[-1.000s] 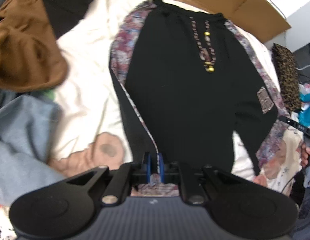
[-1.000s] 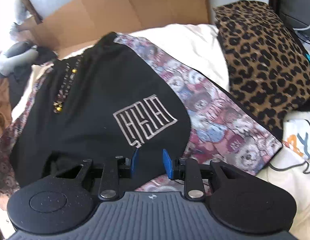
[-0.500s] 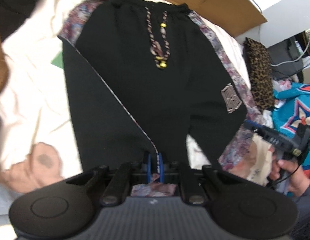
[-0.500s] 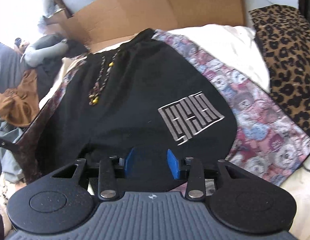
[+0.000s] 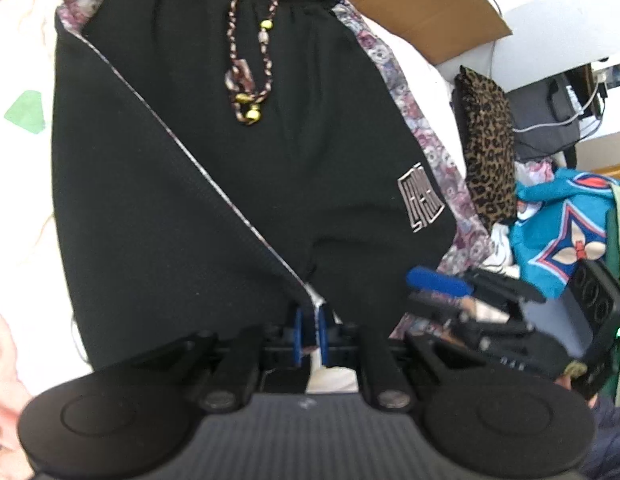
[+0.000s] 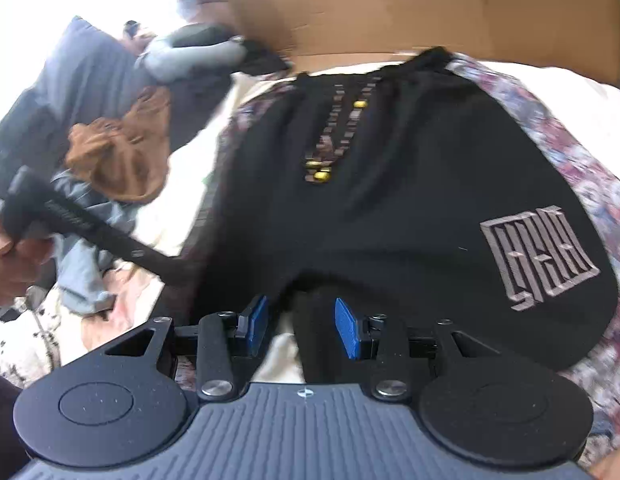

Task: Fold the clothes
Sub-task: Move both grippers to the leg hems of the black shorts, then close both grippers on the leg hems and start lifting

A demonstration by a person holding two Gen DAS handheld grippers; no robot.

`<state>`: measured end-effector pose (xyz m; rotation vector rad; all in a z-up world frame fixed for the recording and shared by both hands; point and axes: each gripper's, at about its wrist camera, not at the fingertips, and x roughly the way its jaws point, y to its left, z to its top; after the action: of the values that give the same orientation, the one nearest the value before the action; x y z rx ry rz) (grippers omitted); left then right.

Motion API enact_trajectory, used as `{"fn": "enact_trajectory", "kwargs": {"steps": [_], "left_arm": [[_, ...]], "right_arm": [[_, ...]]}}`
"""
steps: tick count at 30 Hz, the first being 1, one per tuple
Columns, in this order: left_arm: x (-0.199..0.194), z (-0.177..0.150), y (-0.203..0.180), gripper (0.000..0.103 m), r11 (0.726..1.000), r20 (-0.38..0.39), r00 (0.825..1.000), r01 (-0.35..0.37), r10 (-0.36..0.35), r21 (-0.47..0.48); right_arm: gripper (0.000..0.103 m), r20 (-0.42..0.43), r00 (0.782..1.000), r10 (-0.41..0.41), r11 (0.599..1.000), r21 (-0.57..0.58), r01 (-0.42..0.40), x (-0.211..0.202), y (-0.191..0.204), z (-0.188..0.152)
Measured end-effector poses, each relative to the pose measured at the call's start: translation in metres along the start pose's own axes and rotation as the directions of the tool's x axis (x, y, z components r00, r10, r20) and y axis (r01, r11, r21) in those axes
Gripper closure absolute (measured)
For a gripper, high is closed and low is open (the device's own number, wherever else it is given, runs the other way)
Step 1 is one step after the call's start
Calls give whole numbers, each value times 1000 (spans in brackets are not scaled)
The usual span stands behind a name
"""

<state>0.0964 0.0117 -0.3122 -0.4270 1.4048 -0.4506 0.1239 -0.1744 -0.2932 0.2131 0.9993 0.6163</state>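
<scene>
Black trousers (image 5: 238, 168) lie waistband away; left hand-held gripper (image 5: 308, 330) pinches hem, right (image 6: 302, 326) agape

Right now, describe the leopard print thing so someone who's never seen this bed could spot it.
Find the black trousers spread on the cream bedsheet. Beyond the trousers' edge with the grey woven logo, the leopard print cushion stands at the bed's side. It is the only brown, black-spotted thing, next to a bright blue patterned cloth.

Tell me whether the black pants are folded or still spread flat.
Partly folded: one leg of the black pants is drawn diagonally over the front, held by the left gripper.
</scene>
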Motion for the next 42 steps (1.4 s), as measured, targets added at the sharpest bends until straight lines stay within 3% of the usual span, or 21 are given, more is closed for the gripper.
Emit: {"fn": "enact_trajectory", "kwargs": {"steps": [9, 15, 22, 25, 26, 29, 31, 38, 42], "left_arm": [[14, 10, -11, 94, 998, 2, 998, 57, -57, -12], [13, 15, -27, 94, 994, -8, 995, 101, -101, 31], [14, 16, -40, 94, 989, -12, 990, 141, -140, 41], [7, 16, -47, 94, 989, 9, 993, 119, -120, 85], [4, 17, -48, 93, 988, 15, 992, 122, -124, 92], [-8, 19, -47, 88, 987, 43, 991, 122, -127, 100], [-15, 20, -45, 80, 989, 63, 992, 100, -107, 108], [-16, 15, -24, 79, 995, 56, 998, -14, 8, 95], [-9, 8, -17, 79, 995, 30, 999, -35, 32, 91]], "right_arm": [[59, -48, 990, 130, 987, -86, -134, 19, 33, 2], [59, -41, 990, 131, 990, -44, -133, 29, 36, 5], [61, -26, 995, 99, 992, -77, -101, 40, 40, 4], [100, 5, 998, 57, 994, -92, -57, 41, 39, 3], [102, 13, 999, 45, 994, -102, -43, 40, 39, 3], [102, 26, 999, 23, 994, -108, -21, 34, 33, 4], [102, 35, 999, 13, 995, -98, -10, 27, 27, 6], [102, 64, 997, -51, 998, -33, 53, -3, -2, 13], [102, 74, 992, -105, 994, 8, 105, -25, -21, 13]]}}
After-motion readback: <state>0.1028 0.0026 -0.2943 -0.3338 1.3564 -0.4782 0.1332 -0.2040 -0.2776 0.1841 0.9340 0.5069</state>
